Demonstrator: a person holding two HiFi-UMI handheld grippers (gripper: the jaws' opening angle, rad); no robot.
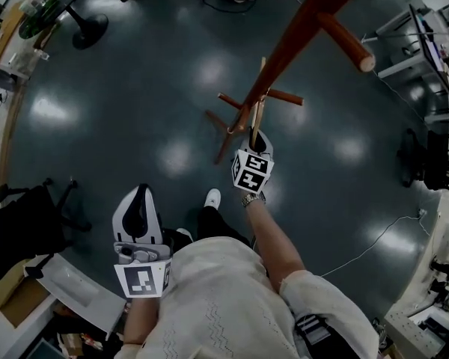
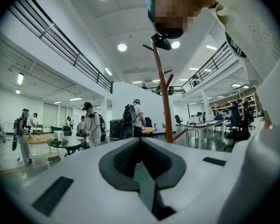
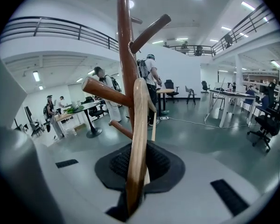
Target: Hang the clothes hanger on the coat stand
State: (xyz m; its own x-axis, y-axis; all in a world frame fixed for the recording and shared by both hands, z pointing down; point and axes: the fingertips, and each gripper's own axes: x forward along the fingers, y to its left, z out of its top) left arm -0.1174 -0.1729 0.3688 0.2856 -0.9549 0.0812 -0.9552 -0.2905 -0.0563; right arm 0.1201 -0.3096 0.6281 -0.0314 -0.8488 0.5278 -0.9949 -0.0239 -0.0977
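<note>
The brown wooden coat stand [image 1: 299,32] rises from its crossed feet toward the top right of the head view, with a thick peg [image 1: 346,42] sticking out. My right gripper [image 1: 259,139] is shut on the lower end of a light wooden clothes hanger [image 1: 260,107], held close beside the pole. In the right gripper view the hanger [image 3: 139,139] stands upright between the jaws, right in front of the stand's pole [image 3: 125,55] and pegs [image 3: 105,91]. My left gripper [image 1: 140,197] hangs low at the left, shut and holding nothing. Its view shows the stand [image 2: 163,92] farther off.
A black office chair [image 1: 22,226] stands at the left and a round pedestal table [image 1: 86,25] at the upper left. Desks and chairs [image 1: 426,155] line the right side. A cable [image 1: 374,241] runs over the dark floor. Several people [image 2: 93,122] stand in the distance.
</note>
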